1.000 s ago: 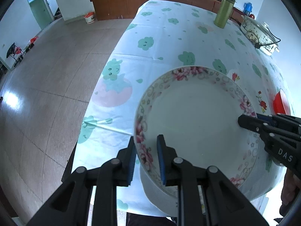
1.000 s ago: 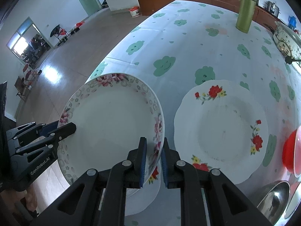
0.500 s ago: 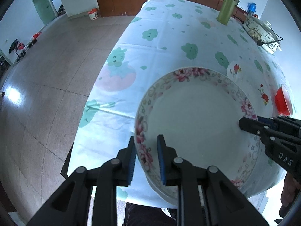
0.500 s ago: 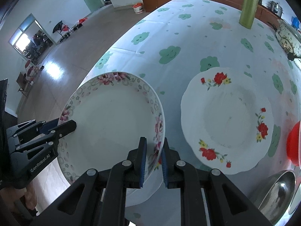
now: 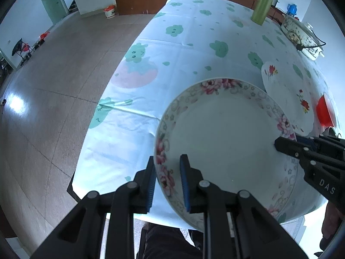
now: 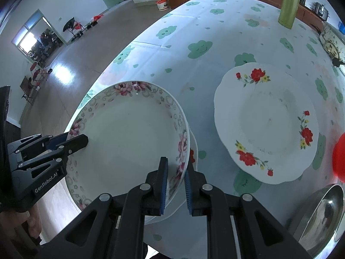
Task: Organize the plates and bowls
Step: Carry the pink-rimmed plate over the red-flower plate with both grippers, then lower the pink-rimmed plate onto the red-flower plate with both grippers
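Note:
A pink-flowered plate [image 5: 226,136] is held in the air over the near table edge. My left gripper [image 5: 167,179] is shut on its left rim. My right gripper [image 6: 175,181] is shut on its right rim [image 6: 182,151]; it also shows at the right in the left wrist view [image 5: 286,146]. The plate also shows in the right wrist view [image 6: 129,138]. Another white plate [image 6: 193,151] lies on the table just under it. A large red-flowered plate [image 6: 267,123] lies on the table to the right, also visible in the left wrist view [image 5: 286,88].
A red bowl [image 5: 325,110] and a steel bowl [image 6: 321,211] sit at the right. A green thermos [image 5: 262,7] and a cooker [image 5: 301,36] stand far back on the table [image 5: 194,32]. The table edge and floor lie to the left.
The pink-flowered plate has risen with both grippers, and the views have pulled back. More of the red-flowered plate shows beyond it.

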The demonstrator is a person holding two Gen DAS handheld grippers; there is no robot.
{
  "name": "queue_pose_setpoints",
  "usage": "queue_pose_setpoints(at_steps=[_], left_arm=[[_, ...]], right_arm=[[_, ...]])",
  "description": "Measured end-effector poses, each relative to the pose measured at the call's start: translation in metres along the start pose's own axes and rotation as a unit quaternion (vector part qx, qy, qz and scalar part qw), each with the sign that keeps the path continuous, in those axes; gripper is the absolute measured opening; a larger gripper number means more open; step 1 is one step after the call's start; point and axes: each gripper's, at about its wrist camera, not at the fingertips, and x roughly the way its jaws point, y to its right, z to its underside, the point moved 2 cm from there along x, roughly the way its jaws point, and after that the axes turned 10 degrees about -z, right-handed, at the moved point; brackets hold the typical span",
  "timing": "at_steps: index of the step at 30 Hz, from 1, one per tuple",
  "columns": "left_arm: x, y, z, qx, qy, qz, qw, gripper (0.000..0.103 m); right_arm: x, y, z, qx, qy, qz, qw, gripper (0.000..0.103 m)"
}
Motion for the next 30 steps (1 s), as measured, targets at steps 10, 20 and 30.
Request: queue_pose_setpoints(at_steps=[10,20,30], left_arm=[[0.006,0.000,0.006,-0.006,-0.011,0.002,0.9999,0.019],[0.016,-0.002,0.006,-0.016,-0.019,0.005,0.9997,0.019],[0.016,0.000,0.006,-0.008,-0.019,0.001,0.9998,0.019]], right_arm=[[0.005,0.000,0.007,-0.008,-0.008,0.001,1.000,0.016],[0.012,-0.001,0.011,-0.022,-0.016,0.001,1.000,0.016],[0.012,-0.001,0.009,-0.038,-0.007,0.012,0.999,0.017]])
